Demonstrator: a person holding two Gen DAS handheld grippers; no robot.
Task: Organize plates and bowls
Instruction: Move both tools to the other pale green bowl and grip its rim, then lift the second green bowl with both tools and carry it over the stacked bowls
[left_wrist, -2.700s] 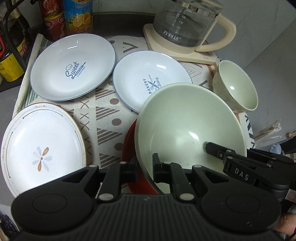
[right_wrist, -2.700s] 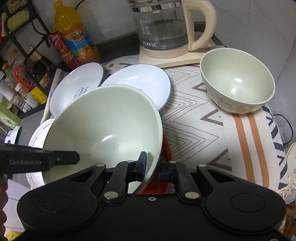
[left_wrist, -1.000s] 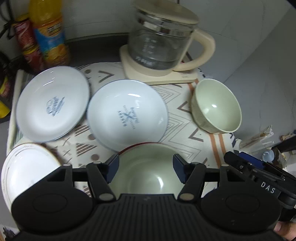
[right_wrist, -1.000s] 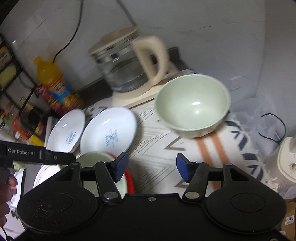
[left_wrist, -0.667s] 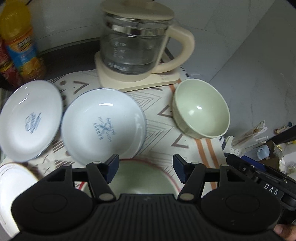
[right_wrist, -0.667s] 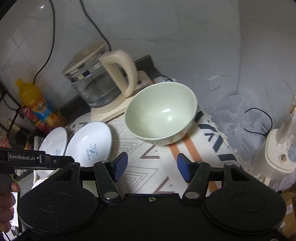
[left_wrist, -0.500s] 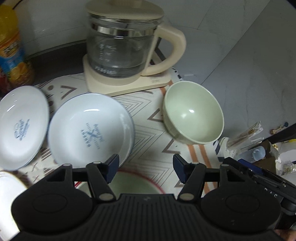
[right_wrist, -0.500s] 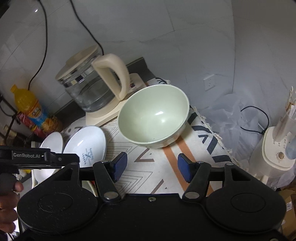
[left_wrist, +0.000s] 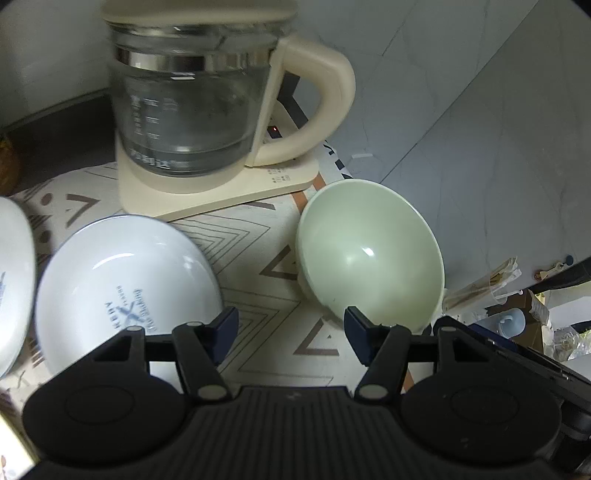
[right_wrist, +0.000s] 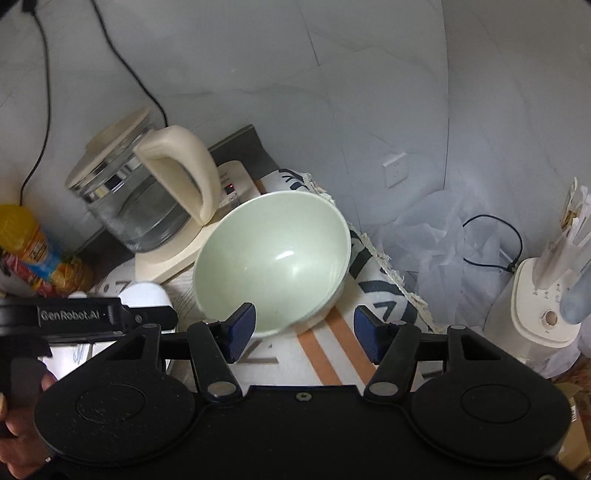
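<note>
The large green bowl gripped moments ago is no longer held, both the left gripper (left_wrist: 290, 325) and right gripper (right_wrist: 304, 321) are seen with jaws apart, and the small green bowl (right_wrist: 273, 260), at the bench's far right corner beside the kettle (left_wrist: 192, 103), is judged the next pickup.

I count one green bowl (left_wrist: 369, 258), two white plates (left_wrist: 122, 291) at the left edge, one glass kettle (left_wrist: 192, 103), and one juice bottle (right_wrist: 27, 240).

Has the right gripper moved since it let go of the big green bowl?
Yes. The right gripper, open and empty, has swung right and forward: the small green bowl beside the kettle now sits just ahead.
</note>
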